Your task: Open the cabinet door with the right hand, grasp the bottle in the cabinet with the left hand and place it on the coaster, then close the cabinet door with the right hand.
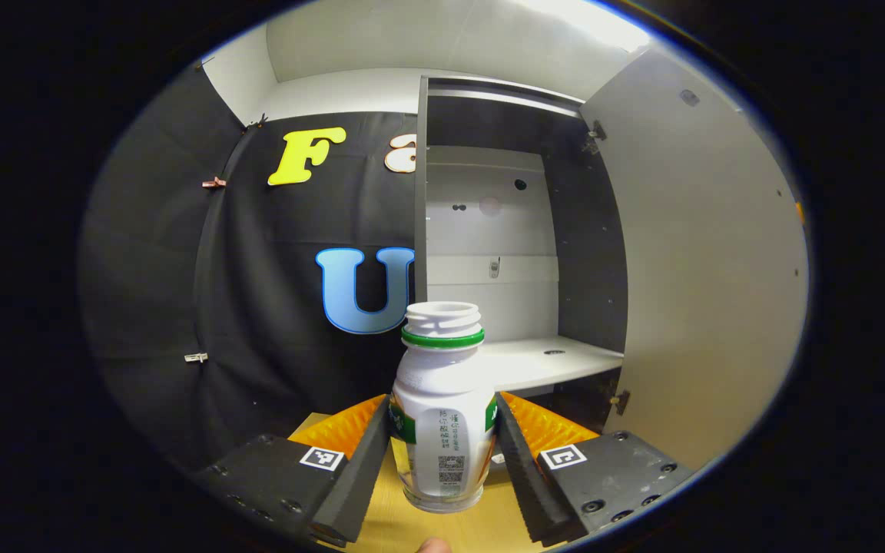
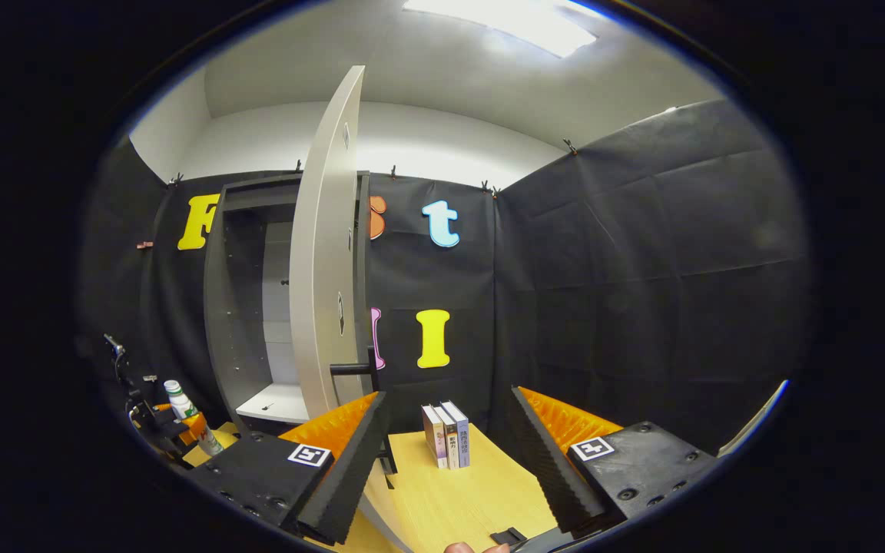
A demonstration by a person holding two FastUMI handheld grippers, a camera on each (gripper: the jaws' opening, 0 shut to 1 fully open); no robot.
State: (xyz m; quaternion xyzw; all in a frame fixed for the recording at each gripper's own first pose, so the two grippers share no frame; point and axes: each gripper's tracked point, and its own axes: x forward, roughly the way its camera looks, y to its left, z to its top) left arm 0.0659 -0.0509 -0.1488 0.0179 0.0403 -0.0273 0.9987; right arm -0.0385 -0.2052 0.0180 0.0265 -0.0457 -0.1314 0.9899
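A white bottle [image 1: 442,384] with a green neck ring and no cap stands upright between my left gripper's [image 1: 442,461] fingers, which press on its two sides just above the wooden table [image 1: 458,530]. Behind it the cabinet [image 1: 488,230] stands open, its white shelf [image 1: 542,361] bare, and its door [image 1: 704,269] is swung out to the right. In the right gripper view my right gripper [image 2: 450,461] is open and holds nothing. The door [image 2: 323,253] shows edge-on just left of it, with its dark handle [image 2: 350,369] above the left finger. The held bottle [image 2: 179,398] appears far left.
Three books [image 2: 449,435] stand upright on the wooden table [image 2: 450,499], ahead of the right gripper. A small flat black object [image 2: 508,535] lies at the table's near edge. Black cloth walls close in the booth behind and to the right.
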